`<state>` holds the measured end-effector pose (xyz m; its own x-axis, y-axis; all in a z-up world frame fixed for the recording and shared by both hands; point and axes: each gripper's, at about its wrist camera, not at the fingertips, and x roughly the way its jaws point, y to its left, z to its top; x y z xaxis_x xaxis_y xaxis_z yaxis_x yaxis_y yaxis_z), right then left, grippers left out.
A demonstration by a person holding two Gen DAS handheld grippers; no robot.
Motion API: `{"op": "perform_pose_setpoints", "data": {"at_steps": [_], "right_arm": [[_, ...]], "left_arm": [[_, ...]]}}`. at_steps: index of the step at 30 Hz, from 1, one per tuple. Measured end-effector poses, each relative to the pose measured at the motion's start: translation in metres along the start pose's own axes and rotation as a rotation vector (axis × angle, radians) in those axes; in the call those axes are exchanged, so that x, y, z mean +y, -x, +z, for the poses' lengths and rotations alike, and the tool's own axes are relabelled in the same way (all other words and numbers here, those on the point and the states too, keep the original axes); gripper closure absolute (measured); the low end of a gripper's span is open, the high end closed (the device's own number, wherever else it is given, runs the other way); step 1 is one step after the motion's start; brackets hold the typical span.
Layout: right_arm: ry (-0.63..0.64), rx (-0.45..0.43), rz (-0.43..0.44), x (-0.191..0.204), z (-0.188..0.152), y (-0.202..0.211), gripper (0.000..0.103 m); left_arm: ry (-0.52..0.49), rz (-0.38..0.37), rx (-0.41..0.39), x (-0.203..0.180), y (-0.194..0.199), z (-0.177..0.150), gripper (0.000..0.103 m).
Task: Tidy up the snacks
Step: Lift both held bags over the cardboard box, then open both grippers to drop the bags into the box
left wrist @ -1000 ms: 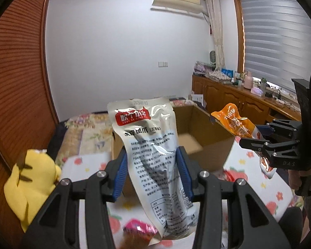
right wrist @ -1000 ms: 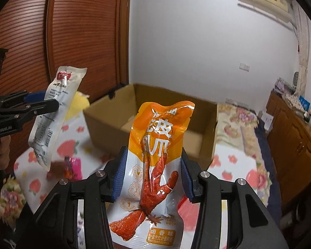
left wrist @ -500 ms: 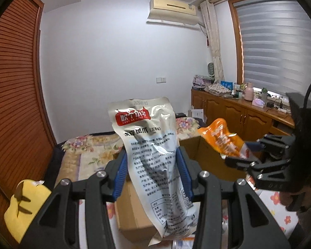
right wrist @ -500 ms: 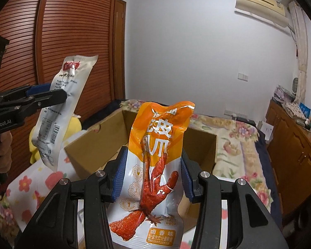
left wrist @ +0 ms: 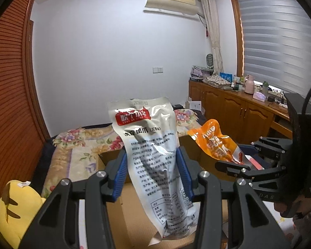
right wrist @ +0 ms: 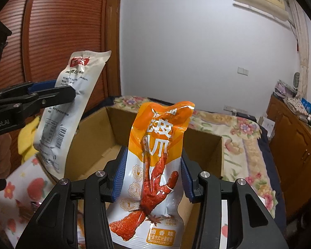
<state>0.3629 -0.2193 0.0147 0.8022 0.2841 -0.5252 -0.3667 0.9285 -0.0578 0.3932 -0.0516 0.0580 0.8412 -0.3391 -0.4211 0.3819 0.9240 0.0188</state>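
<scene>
**Inspector:** Report the left side.

**Me:** My left gripper [left wrist: 151, 172] is pinching a silver-white snack pouch [left wrist: 153, 159] — both blue pads [left wrist: 120, 173] press its edges about mid-length. The pouch stands upright, red label at the top, printed text facing the camera, its lower end hanging free below the pads. It sits above the open cardboard box [right wrist: 203, 145].

**Inspector:** And the right?

**Me:** My right gripper [right wrist: 151, 176] is clamped on an orange snack pouch [right wrist: 155, 166] printed with a red chicken foot. Same grip: pads on both edges, pouch upright, its top above the box's open mouth.

**Inspector:** Relation between the two?

**Me:** Apart, not touching — in the right wrist view the silver pouch is up and to the left of the orange one, over the box's left wall.

**Inspector:** Surroundings?

**Me:** The box rests on a cloth with a strawberry print [right wrist: 33, 186]. Beyond it lies a bed with a floral cover [left wrist: 80, 143]. A yellow plush toy [left wrist: 16, 209] sits at the left.
</scene>
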Motion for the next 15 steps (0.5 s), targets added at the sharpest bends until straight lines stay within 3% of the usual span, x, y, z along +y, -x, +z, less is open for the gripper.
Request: {"op": "perform_pose_setpoints", "data": {"at_steps": [9, 12, 15], "right_arm": [[-0.005, 0.031, -0.04, -0.007, -0.01, -0.013, 0.054], [-0.008, 0.052, -0.044, -0.007, -0.015, -0.018, 0.051], [-0.023, 0.069, -0.05, -0.009, -0.018, -0.02, 0.049]], "left_arm": [[0.015, -0.019, 0.074, -0.006, -0.029, -0.014, 0.056], [0.025, -0.006, 0.096, -0.008, -0.031, -0.018, 0.037], [0.022, 0.0, 0.102, -0.012, -0.031, -0.024, 0.037]]}}
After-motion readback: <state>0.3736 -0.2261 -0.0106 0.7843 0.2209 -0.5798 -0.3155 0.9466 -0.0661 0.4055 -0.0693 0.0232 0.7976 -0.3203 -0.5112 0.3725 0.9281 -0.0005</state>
